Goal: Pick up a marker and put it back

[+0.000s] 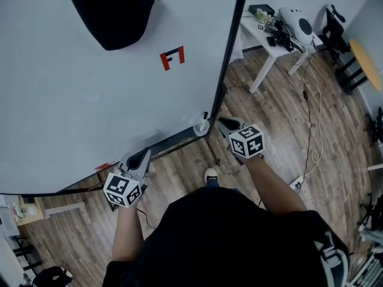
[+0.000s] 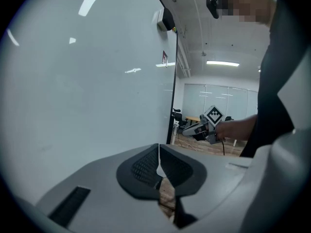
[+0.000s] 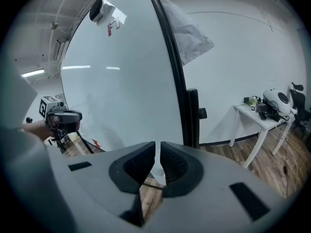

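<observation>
A person stood in front of a big whiteboard (image 1: pixel 90 100) with a gripper in each hand. The marker (image 1: pixel 204 116) was not in either gripper. It stood up, dark end on top, in a small white cup (image 1: pixel 201 127) at the bottom right corner of the whiteboard, at the end of the dark tray (image 1: pixel 173 141) that ran along the bottom edge. The right gripper (image 1: pixel 222 122) pointed at that corner, and its tips were just beside the cup. In the right gripper view, the right gripper (image 3: pixel 158 154) had its jaws a little bit apart, with a thin gap between them and nothing pinched there. A bit of something white showed through the gap, but it was too small to tell what it was. The left gripper (image 1: pixel 143 154) was lower along the tray, well apart from the cup. In the left gripper view, the left gripper (image 2: pixel 159 154) had its jaws pressed together with nothing held. High up on the whiteboard hung a black cloth (image 1: pixel 114 11), and a red mark (image 1: pixel 172 58) sat below it to the right. A black frame (image 1: pixel 236 34) ran down the whiteboard's right side. Past it, a white counter (image 1: pixel 269 43) stood on the wooden floor (image 1: pixel 281 124) with a white rounded thing (image 1: pixel 296 21) and some dark bits on top. A thin cable (image 1: pixel 316 130) lay across the floor near the counter.
</observation>
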{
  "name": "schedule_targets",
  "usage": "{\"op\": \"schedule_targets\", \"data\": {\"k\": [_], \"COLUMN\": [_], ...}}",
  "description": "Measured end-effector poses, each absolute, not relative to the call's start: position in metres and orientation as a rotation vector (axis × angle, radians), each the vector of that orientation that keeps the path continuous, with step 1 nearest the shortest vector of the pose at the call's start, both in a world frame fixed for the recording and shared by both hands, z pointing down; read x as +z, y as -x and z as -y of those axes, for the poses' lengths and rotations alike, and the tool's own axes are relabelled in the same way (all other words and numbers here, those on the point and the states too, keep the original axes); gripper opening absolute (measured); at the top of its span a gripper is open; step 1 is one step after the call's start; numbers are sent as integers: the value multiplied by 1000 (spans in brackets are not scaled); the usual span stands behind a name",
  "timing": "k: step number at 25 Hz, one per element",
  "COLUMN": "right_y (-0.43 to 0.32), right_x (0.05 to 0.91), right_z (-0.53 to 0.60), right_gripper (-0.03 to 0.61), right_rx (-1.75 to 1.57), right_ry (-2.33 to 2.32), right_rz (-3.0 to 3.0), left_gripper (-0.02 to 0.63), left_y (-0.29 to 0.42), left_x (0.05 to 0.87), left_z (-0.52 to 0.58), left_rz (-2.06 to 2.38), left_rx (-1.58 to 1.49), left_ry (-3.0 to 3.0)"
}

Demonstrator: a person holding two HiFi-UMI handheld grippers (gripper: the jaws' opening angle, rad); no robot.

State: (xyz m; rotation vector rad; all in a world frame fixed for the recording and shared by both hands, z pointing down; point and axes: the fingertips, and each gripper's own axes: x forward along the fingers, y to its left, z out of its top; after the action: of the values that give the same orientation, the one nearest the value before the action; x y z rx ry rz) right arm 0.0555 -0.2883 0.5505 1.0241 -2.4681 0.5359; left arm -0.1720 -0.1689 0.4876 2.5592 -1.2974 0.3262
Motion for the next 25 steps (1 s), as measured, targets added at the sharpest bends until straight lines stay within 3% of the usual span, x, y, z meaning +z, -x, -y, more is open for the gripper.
{"op": "schedule_targets", "data": {"k": [25], "right_y": [-34], "right_x": [651], "right_z": [341], "right_gripper": [64], "right_rx": [640], "right_ry": [-862], "right_rz": [2358], "left_gripper": [18], "left_y": [177], "left_x": [517], "left_z": [193], "left_rz": [1320], "left_rx": [382], "left_ry": [-2438]}}
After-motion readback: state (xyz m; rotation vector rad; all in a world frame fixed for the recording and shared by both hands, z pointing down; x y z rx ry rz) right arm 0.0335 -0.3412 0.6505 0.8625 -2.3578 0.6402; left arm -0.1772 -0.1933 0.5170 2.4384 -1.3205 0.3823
